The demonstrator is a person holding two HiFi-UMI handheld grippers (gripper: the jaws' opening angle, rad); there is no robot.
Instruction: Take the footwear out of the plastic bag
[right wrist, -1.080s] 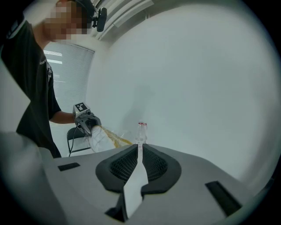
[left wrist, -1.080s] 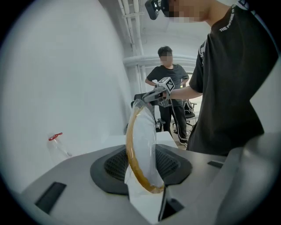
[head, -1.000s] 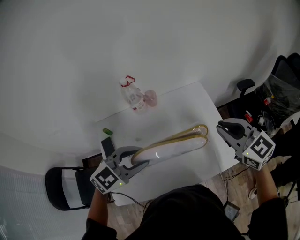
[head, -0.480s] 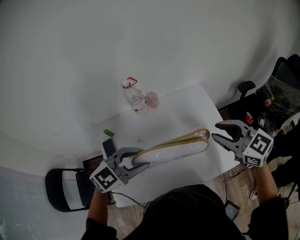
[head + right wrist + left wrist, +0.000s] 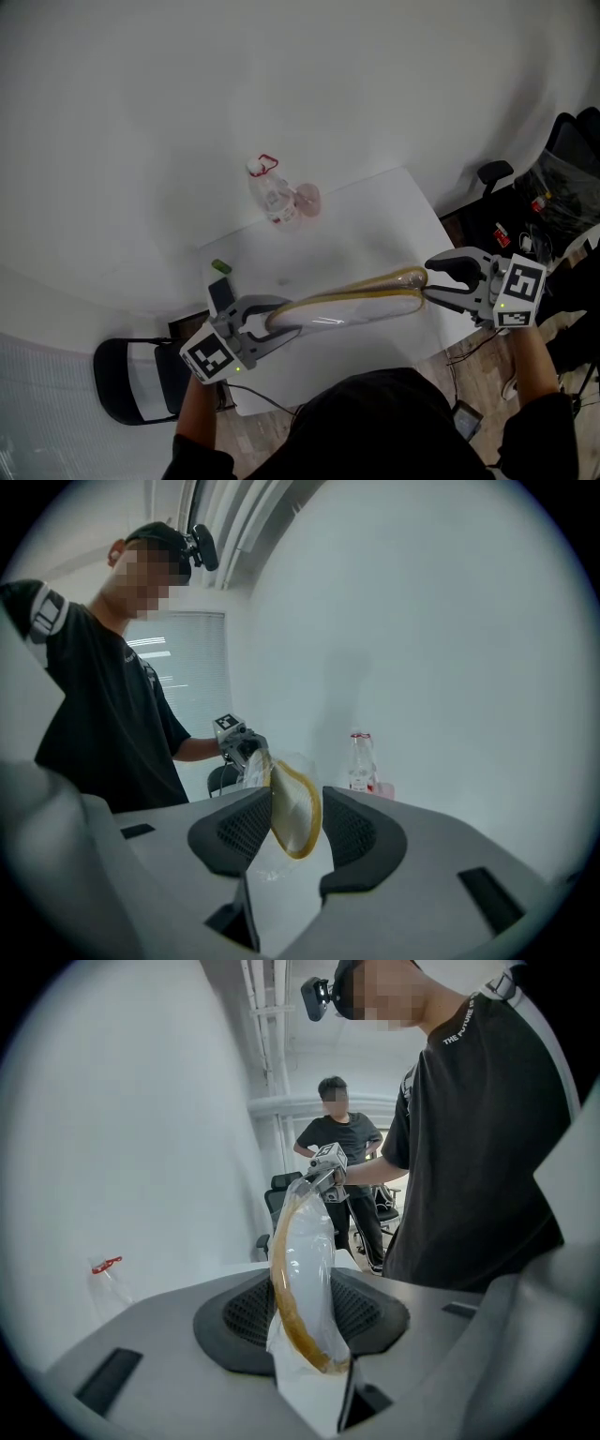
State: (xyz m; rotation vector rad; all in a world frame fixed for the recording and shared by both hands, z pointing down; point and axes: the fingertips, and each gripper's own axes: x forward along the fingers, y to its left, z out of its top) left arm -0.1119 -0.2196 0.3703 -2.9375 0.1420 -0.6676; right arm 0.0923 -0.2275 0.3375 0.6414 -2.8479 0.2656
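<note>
A white slipper with a tan rim [image 5: 347, 305], wrapped in a clear plastic bag, hangs above the white table [image 5: 375, 216]. My left gripper [image 5: 277, 319] is shut on its near end; in the left gripper view the bagged slipper [image 5: 305, 1279] rises from between the jaws of that gripper [image 5: 305, 1321]. My right gripper [image 5: 429, 281] is at the slipper's far tip and its jaws are opening. In the right gripper view the tip [image 5: 292, 817] sits between the pads of the gripper [image 5: 291, 832] with a gap on each side.
A clear bottle with a red cap [image 5: 272, 197] and a pink cup [image 5: 307, 199] stand at the table's far edge. A small green object [image 5: 220, 267] lies at the left edge. A black chair [image 5: 131, 380] is at lower left, office chairs [image 5: 492, 173] at right.
My right gripper has moved left to the slipper's tip and its jaws have spread around it. The left gripper keeps its hold, and the slipper has lifted slightly.
</note>
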